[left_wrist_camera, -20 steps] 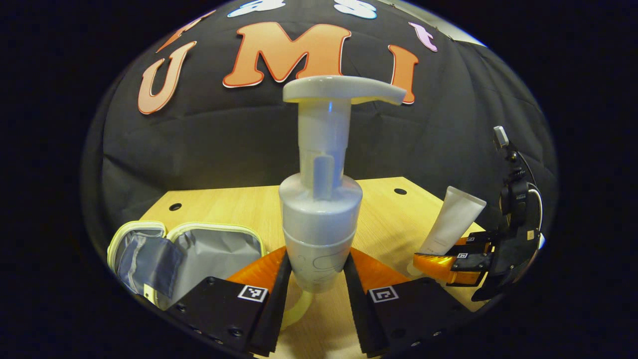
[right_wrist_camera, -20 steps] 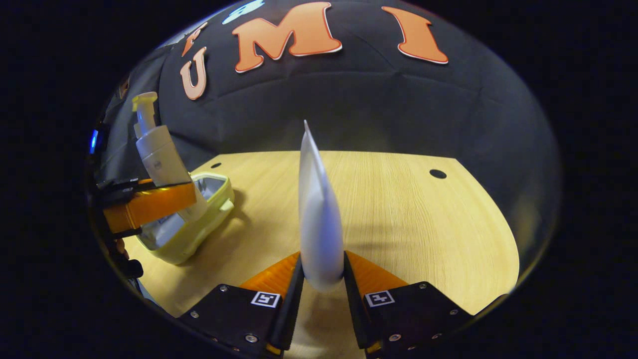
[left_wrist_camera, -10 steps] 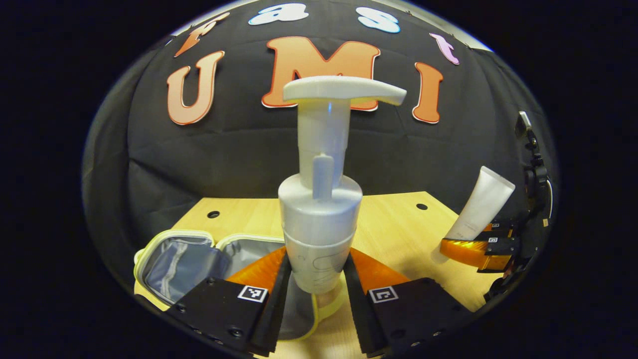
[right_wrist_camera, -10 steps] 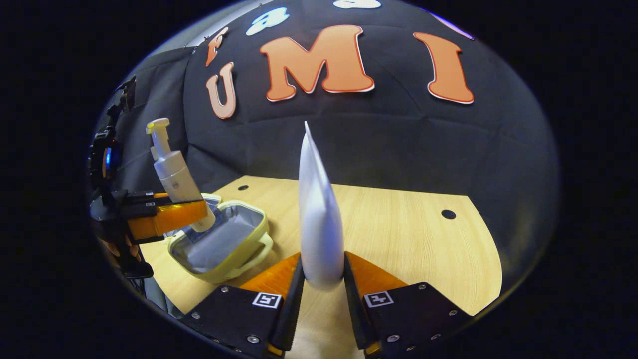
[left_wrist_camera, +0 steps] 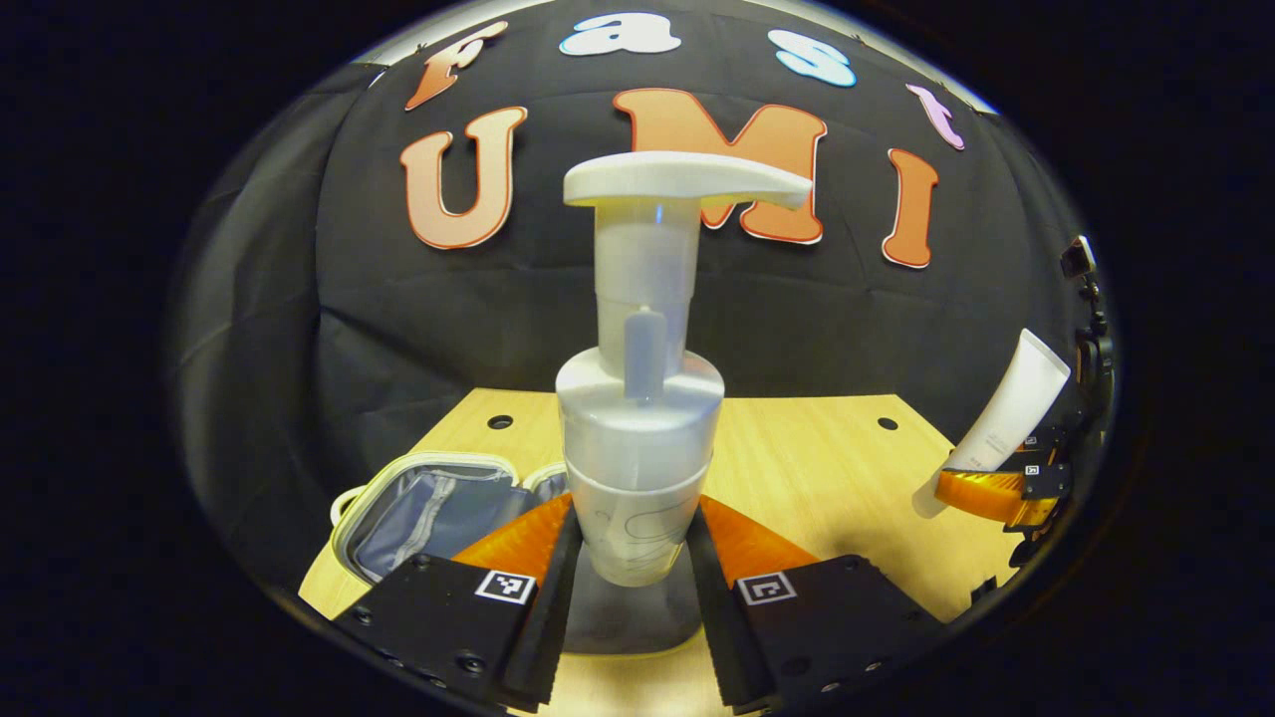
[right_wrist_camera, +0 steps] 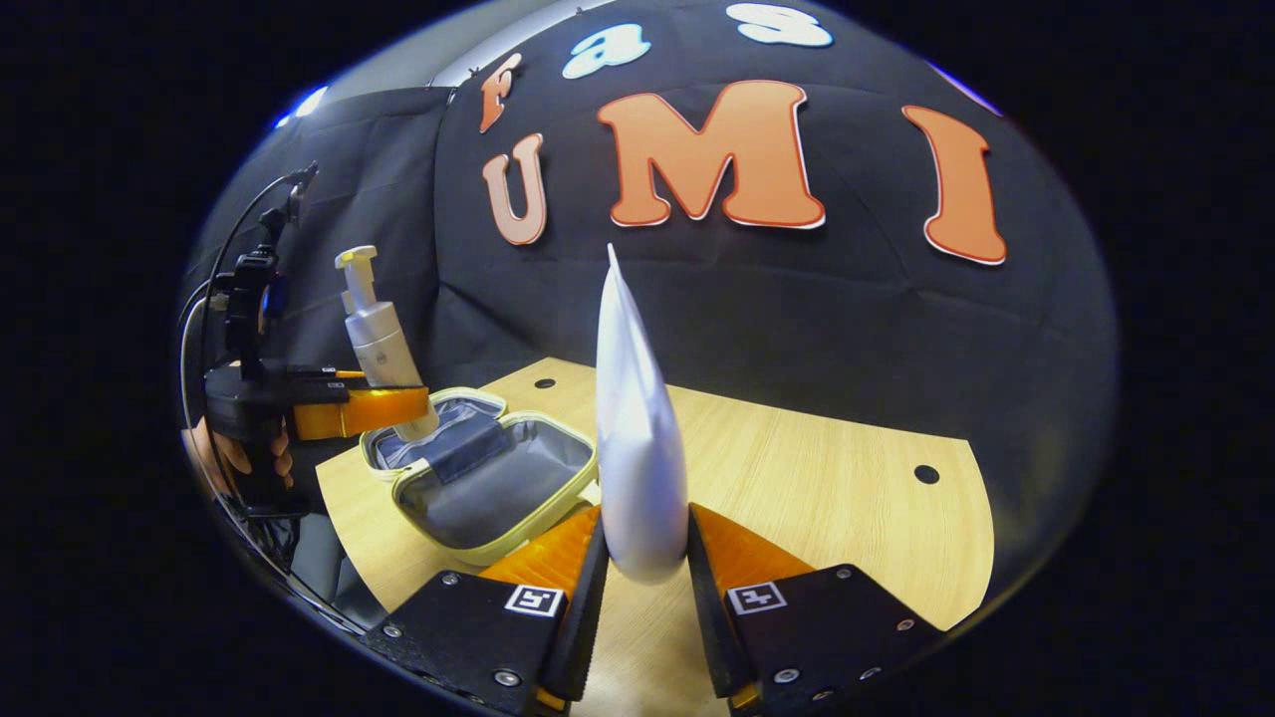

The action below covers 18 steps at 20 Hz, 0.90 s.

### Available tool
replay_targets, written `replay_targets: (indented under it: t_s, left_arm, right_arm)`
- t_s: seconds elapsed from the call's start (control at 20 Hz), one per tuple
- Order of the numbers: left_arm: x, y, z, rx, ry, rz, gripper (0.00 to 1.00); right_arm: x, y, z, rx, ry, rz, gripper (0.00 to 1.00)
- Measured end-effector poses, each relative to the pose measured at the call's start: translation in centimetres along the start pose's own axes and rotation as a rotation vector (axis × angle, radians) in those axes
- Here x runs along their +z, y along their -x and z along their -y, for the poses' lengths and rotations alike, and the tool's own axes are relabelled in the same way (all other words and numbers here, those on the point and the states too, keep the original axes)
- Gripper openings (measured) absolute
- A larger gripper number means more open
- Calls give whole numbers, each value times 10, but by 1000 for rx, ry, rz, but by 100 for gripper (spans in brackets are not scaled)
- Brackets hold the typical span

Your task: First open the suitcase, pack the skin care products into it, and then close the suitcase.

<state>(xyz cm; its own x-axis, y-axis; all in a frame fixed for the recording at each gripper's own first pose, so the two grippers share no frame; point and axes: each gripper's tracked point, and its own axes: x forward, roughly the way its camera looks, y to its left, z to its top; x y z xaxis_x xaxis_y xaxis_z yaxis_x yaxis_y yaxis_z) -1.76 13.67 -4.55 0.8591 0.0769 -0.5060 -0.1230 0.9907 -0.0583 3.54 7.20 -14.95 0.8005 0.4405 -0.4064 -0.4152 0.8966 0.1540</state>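
Two grippers, each loaded. Left gripper [left_wrist_camera: 630, 568] pinches the low body of a pump bottle [left_wrist_camera: 637, 438], fingers pressed on either side; bottle upright, long axis vertical, spout pointing right in the left gripper view. Over the last second it has travelled from the bare tabletop [left_wrist_camera: 797, 468] to a spot above the open suitcase [left_wrist_camera: 428, 503], a small yellow-rimmed zip case with grey lining. In the right gripper view the bottle's base hangs over the far-left compartment of the suitcase [right_wrist_camera: 488, 478], tilted slightly; cannot tell whether it touches the lining. Likely meaning: opening is done, first product about to go in.

Right gripper [right_wrist_camera: 642, 573] is clamped on a white tube [right_wrist_camera: 633, 428], flat crimped end up, long axis near vertical. It has drawn nearer the case, now just right of the near compartment. Lid closing remains undone.
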Motion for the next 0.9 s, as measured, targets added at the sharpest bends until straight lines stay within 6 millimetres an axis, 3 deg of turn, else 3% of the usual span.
replay_targets:
  t_s: [0.2, 0.55, 0.7, 0.9]
  left_arm:
    - [-5, -3, -26, -12, -12, -23, 59]
    - [-30, -29, -65, -111, -55, -130, 59]
    - [-50, -44, -76, -153, -71, -198, 59]
    - [-89, -65, -72, -225, -60, -313, 59]
  right_arm:
    - [3, -10, -28, 12, 5, -17, 46]
    - [7, -42, -79, -16, -11, -52, 46]
    - [6, -59, -104, -5, -39, -71, 46]
    - [-1, -82, -128, -2, -60, -110, 46]
